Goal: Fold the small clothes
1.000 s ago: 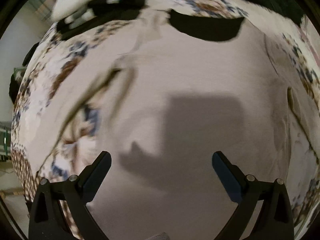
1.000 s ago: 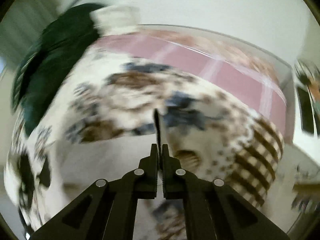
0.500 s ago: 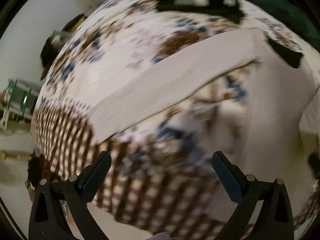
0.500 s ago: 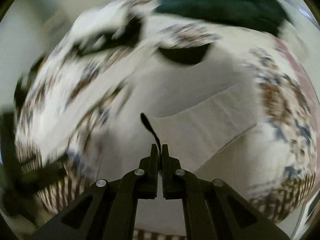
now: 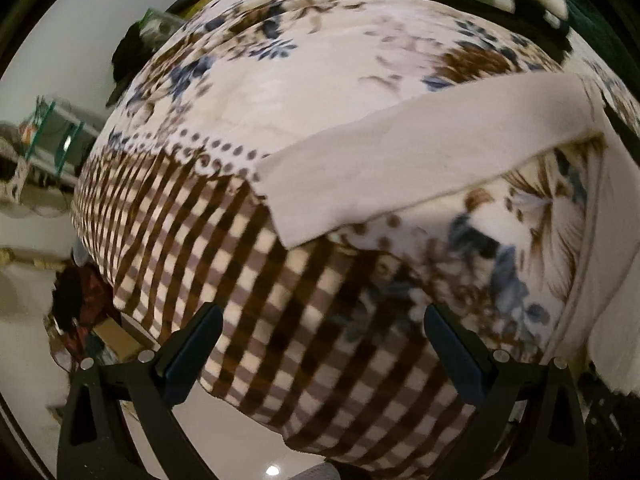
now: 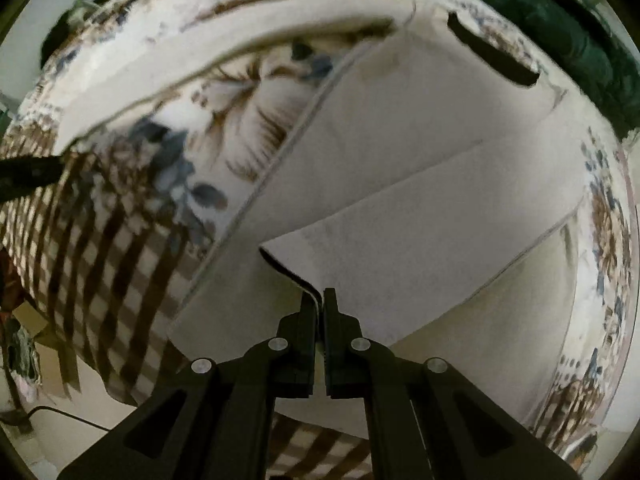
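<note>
From the left wrist, the left gripper (image 5: 320, 336) has swung off the cream shirt (image 5: 420, 160) to hover wide open and empty over the patterned blanket (image 5: 248, 240) — from the right wrist, the right gripper (image 6: 319, 304), clamped on the sleeve cuff (image 6: 288, 268), has drawn it across the shirt's body, so this fold looks nearly laid.

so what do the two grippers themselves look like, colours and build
Both are matte black plastic. The left gripper has two angled arms with triangular cutouts, silver pins at the joints and dark blue pads. The right gripper has the same black arms, cutouts and silver pins. No cables or markings show.
</note>
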Demonstrator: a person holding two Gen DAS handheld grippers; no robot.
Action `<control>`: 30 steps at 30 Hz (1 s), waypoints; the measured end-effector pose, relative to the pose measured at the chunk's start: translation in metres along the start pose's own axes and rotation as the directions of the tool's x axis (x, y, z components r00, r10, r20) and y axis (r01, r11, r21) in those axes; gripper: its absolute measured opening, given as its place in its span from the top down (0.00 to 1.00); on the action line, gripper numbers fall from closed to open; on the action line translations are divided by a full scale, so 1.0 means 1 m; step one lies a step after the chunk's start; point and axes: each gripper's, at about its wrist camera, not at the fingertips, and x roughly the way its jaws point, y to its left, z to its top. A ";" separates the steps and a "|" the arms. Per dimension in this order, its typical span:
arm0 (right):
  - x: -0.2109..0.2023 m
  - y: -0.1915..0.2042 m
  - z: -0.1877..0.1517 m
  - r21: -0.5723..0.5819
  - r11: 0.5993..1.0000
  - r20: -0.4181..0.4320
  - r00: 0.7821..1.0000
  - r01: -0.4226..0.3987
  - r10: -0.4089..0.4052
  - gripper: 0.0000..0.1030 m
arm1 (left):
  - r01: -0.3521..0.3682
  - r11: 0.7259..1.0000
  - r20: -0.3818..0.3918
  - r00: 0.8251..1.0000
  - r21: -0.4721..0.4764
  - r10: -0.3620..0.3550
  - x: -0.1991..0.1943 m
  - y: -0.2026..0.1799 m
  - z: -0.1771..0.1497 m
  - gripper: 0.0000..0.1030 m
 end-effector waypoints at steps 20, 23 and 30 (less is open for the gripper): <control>-0.035 -0.094 -0.033 0.376 0.925 0.014 0.998 -0.064 0.063 0.40 | 0.199 0.817 -0.002 0.971 -0.541 -0.237 0.085 0.077 0.063 0.94; -0.026 -0.098 -0.016 0.393 0.919 -0.023 0.999 -0.026 0.038 0.40 | 0.189 0.856 0.079 0.982 -0.481 -0.173 0.051 0.069 0.065 0.95; -0.023 -0.131 -0.025 0.443 0.896 -0.019 0.998 -0.039 0.053 0.30 | 0.241 0.951 0.320 0.932 -0.195 -0.170 -0.063 0.006 0.072 0.96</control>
